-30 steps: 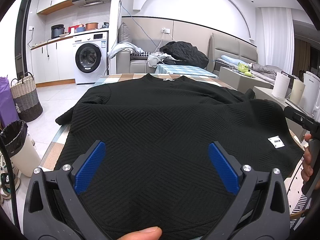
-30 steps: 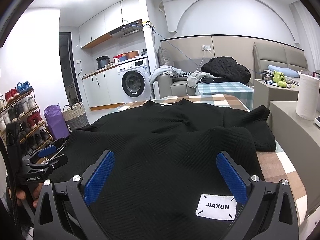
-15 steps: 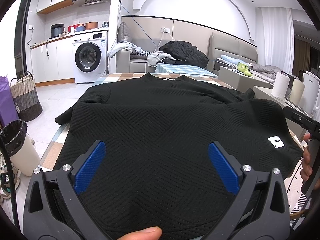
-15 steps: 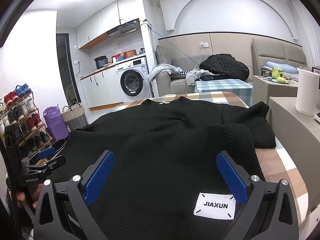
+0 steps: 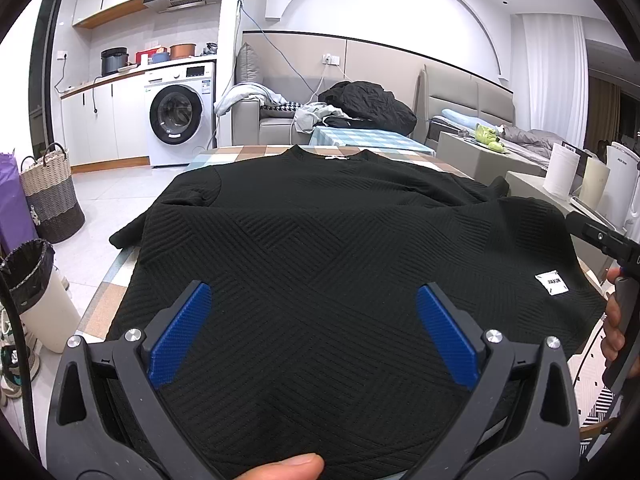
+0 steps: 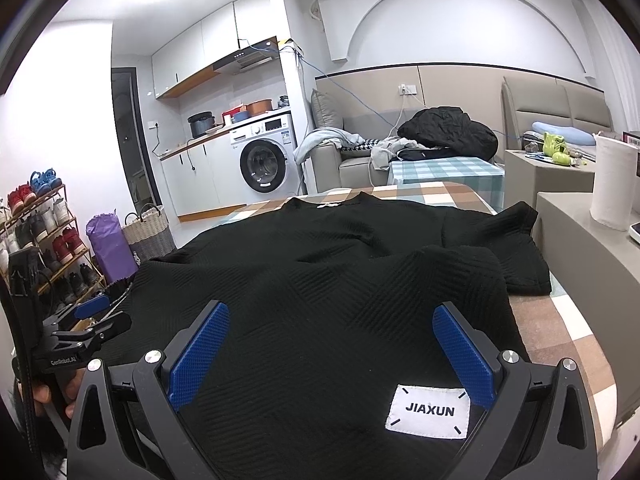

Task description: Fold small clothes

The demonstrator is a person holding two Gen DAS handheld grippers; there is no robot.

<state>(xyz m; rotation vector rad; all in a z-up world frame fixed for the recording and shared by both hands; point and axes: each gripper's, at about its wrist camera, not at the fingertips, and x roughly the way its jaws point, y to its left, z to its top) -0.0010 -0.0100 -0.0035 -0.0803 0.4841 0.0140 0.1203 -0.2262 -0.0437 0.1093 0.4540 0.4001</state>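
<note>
- Two handheld grippers with blue ribbed pads, the left gripper and the right gripper, both spread wide with nothing between the pads, hover above the near hem, probably readying a first fold.
- Beneath them, a black quilted knit sweater lies flat, collar at twelve o'clock, on a checked tablecloth.
- At five o'clock in the right view sits a white "JIAXUN" label.
- Its right sleeve lies bunched at two o'clock.

A worktop covered in a brown, white and pale-blue checked cloth carries a black, ridge-textured knit top spread flat, neckline at the far end. One sleeve lies on the cloth; the other hangs over the edge. A white "JIAXUN" label sits near the hem.
</note>
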